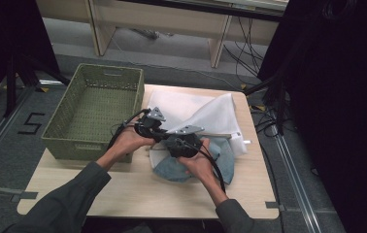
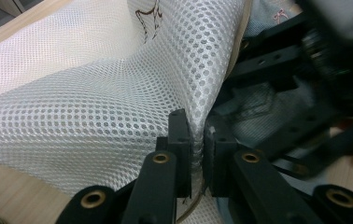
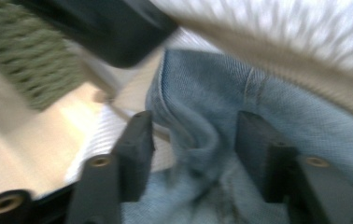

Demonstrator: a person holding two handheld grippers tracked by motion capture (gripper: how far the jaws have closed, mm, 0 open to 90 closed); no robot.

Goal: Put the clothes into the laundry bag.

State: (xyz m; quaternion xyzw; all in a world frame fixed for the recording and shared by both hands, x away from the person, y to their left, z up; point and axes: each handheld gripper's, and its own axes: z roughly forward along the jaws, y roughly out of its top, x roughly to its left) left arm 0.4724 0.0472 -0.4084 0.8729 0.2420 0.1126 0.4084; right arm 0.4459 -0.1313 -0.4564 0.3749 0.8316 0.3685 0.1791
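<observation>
A white mesh bag [image 1: 210, 114] lies on the wooden table [image 1: 138, 189], its edge lifted over a blue denim garment [image 1: 169, 171]. My left gripper [image 1: 152, 127] is shut on that edge; in the left gripper view the mesh bag [image 2: 95, 102] is pinched between the black jaws of the gripper [image 2: 197, 149], with denim [image 2: 258, 107] behind. My right gripper [image 1: 181, 144] sits just right of it, low over the denim. In the right gripper view my right gripper [image 3: 195, 144] is open, a fold of the denim [image 3: 212, 93] bunched between the jaws, under the mesh bag [image 3: 305, 28].
A green woven basket [image 1: 87, 145] stands on the table's left side, close to the left hand, and appears as a basket [image 3: 30, 60] in the right gripper view. Bare tabletop lies in front of the hands. Dark curtains and cables flank the table.
</observation>
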